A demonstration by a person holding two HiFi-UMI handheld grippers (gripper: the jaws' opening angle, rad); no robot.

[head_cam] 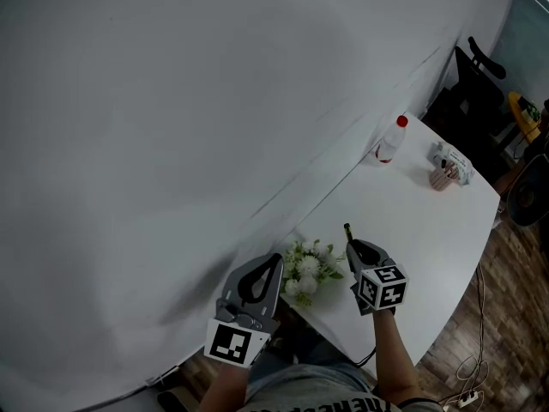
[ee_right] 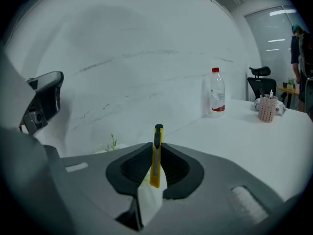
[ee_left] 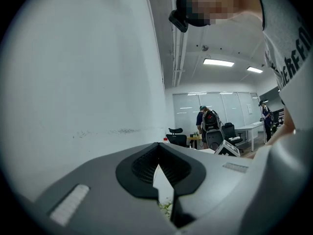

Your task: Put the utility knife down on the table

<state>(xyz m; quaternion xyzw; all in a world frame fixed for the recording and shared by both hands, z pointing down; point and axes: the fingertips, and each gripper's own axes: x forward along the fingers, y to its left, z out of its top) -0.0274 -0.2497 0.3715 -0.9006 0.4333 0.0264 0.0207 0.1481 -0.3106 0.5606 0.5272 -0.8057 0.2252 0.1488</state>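
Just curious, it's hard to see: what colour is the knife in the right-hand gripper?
The utility knife is yellow with a black tip, clearest in the right gripper view.

Saw only the utility knife [head_cam: 347, 231] tip past the right hand-held gripper [head_cam: 357, 249]; could not read cup [head_cam: 443, 178] contents

Left gripper [head_cam: 273, 263] seemingly closed and empty; right gripper [head_cam: 352, 249], level beside it, clamps the utility knife [ee_right: 156, 155].

flowers [head_cam: 307, 273] at table [head_cam: 420, 239] near corner by wall; utility knife [ee_right: 157, 153] in right gripper [head_cam: 352, 247] just right of them; bottle [head_cam: 390, 140] at far wall edge, pen cup [head_cam: 443, 177] beside it
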